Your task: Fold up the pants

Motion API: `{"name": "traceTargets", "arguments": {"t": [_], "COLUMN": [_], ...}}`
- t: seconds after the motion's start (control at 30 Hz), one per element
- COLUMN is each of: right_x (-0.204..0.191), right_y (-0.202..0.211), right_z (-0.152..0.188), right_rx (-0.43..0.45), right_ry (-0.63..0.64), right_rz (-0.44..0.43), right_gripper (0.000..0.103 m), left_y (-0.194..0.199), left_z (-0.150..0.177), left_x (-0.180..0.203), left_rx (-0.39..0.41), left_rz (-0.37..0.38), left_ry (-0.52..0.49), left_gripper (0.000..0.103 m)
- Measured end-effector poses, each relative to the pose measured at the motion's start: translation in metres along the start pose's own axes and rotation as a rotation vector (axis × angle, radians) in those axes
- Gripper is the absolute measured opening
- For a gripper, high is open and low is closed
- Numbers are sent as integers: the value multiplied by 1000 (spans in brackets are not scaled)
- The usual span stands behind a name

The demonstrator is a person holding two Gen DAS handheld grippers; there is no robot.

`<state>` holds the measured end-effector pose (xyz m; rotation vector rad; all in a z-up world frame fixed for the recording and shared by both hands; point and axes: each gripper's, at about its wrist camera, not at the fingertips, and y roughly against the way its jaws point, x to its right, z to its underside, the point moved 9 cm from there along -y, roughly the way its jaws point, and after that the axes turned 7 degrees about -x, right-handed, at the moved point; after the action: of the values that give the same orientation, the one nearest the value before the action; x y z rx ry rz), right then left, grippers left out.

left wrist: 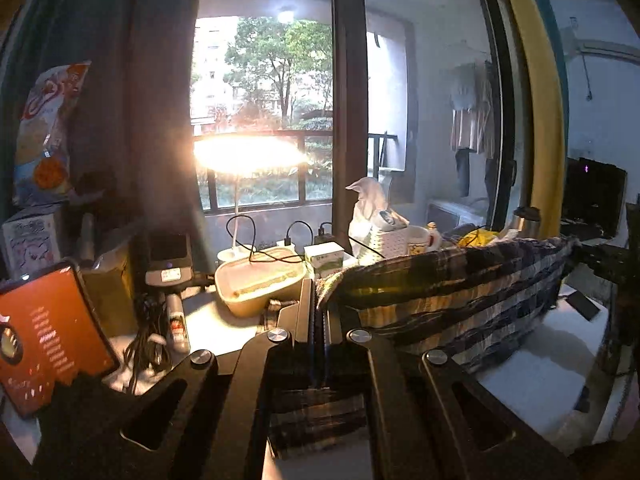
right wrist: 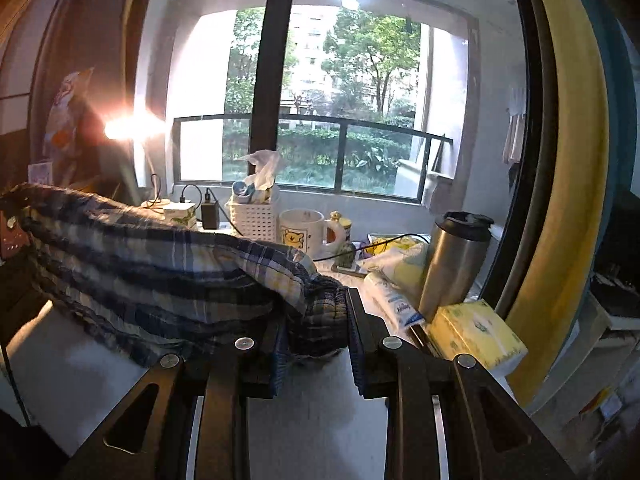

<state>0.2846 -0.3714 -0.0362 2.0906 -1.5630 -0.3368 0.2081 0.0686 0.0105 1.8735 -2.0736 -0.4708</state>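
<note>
- Blue, white and yellow plaid cotton pants [left wrist: 460,288] are hanging in the air between the two tools, stretched as a sagging band above the white tabletop [left wrist: 540,360], near side of the desk clutter.
- Left gripper [left wrist: 318,320] is clamping tight on one end of the cloth; its jaws are meeting with plaid fabric pinched between and bunching below them.
- Right gripper [right wrist: 316,332] is pressing its pads on a gathered wad at the other end, apparently the elastic waistband; jaws standing partly apart only because of the bulk of cloth.
- Handling, as judged: thin, soft, light fabric, no stiffness at all; it is drooping in the middle and will be draping wherever it is lowered. Not slippery, not fragile, wrinkles readily.
- Best holds look to be the thicker hems and waistband edge, where layers give the pads something to bite.
- Hazards at the far side: white mug with yellow bear print [right wrist: 302,232], steel travel tumbler [right wrist: 456,256], white perforated basket [right wrist: 254,218], lit desk lamp [left wrist: 248,154]. A swinging loose end could be catching these.
- Yellow tissue pack [right wrist: 476,332] is lying just right of the right tool.
</note>
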Motion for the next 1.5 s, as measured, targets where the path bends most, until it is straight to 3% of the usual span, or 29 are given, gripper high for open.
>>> {"name": "traceTargets", "arguments": {"t": [0.4,0.87,0.97,1.0,1.07,1.13,1.23,1.33,1.5], "right_x": [18,16,11,11,7,3,-3,-5,10], "right_y": [-83,-222,-244,-250,-259,-255,-239,-217,-173], "right_z": [-30,-35,-30,-30,-31,-35,-41,-37,3], "right_rx": [-81,-293,-340,-349,-355,-325,-291,-284,-317], "right_ry": [-66,-54,-35,-29,-23,-6,33,44,-65], "right_rz": [-14,-43,-28,-19,-20,-24,-10,6,17], "right_gripper": [27,27,31,33,51,83,87,87,87], "left_y": [-108,-239,-252,-251,-241,-225,-200,-176,-145], "left_z": [-28,10,21,23,23,23,30,56,116], "left_x": [-20,-64,-74,-77,-84,-89,-90,-80,-58], "left_rx": [-90,-319,-370,-371,-363,-344,-348,-417,-545], "left_rz": [-7,-31,-42,-44,-52,-45,-47,-18,42], "left_ry": [-29,50,79,89,122,154,166,155,201], "left_gripper": [2,4,29,38,52,70,76,76,76]}}
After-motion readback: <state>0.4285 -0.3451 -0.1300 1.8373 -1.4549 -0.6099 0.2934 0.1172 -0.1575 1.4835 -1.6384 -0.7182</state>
